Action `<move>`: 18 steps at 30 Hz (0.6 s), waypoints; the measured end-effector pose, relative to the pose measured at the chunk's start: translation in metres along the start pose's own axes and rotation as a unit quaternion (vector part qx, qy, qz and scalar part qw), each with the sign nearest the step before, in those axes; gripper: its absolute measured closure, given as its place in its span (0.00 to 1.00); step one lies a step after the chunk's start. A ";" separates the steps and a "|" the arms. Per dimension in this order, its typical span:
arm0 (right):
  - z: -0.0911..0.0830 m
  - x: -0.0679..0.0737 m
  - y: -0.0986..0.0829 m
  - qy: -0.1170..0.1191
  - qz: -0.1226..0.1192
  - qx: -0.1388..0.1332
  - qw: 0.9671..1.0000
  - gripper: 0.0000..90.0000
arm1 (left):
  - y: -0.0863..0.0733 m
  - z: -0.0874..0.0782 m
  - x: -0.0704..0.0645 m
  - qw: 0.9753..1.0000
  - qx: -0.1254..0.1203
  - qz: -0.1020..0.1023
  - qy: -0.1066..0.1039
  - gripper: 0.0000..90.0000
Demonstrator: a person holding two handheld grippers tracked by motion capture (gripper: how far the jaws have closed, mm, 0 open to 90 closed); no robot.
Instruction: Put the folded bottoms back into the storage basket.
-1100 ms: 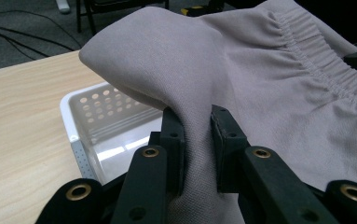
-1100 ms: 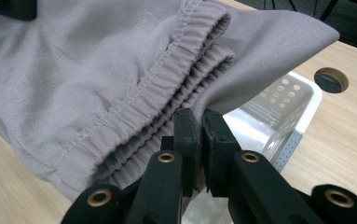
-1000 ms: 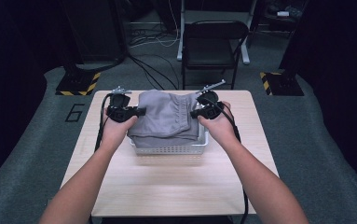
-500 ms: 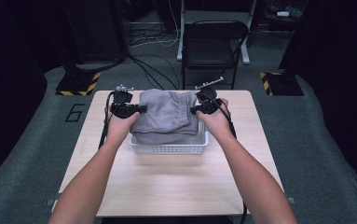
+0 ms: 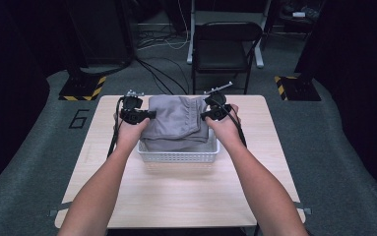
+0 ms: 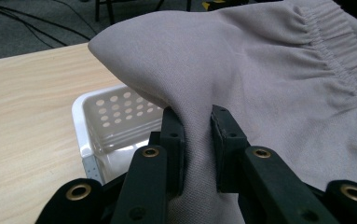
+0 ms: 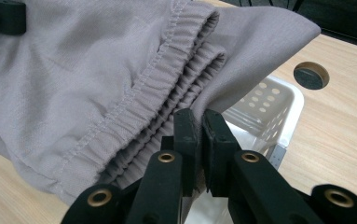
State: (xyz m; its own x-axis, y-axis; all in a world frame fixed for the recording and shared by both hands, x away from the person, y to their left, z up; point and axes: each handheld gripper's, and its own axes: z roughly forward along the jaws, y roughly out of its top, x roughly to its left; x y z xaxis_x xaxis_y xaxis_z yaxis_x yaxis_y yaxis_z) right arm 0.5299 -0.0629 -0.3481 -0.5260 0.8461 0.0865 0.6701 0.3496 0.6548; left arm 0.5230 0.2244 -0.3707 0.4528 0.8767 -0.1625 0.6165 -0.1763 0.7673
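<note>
A folded grey garment with an elastic waistband hangs over a white perforated basket on the wooden table. My left gripper is shut on the garment's left edge, and a fold of grey cloth runs between its jaws. At the garment's right edge my right gripper is shut on the cloth beside the waistband. Both grippers hold it up above the basket, whose white corner shows under the cloth.
A black folding chair stands just beyond the table's far edge, with cables on the floor. A round hole sits in the tabletop near the basket's far right corner. Bare wood lies in front of the basket.
Both grippers have moved away from the person toward the far edge, carrying the garment up and back; more of the basket's front now shows beneath it.
</note>
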 end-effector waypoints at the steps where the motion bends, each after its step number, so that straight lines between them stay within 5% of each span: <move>1: 0.001 0.000 0.000 -0.003 -0.002 0.001 1.000 0.95 | 0.000 0.001 0.001 1.000 0.002 0.003 -0.001 0.86; 18: 0.020 -0.002 -0.009 -0.020 0.006 0.017 1.000 0.95 | -0.010 0.019 0.000 1.000 0.023 0.008 0.011 0.86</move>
State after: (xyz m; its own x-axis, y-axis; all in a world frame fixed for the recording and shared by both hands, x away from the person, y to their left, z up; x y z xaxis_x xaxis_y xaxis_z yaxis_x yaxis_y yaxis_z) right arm 0.5354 -0.0600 -0.3689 -0.4969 0.8655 0.0633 0.6935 0.3522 0.6285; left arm 0.5296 0.2177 -0.3900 0.4496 0.8827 -0.1367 0.6385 -0.2106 0.7402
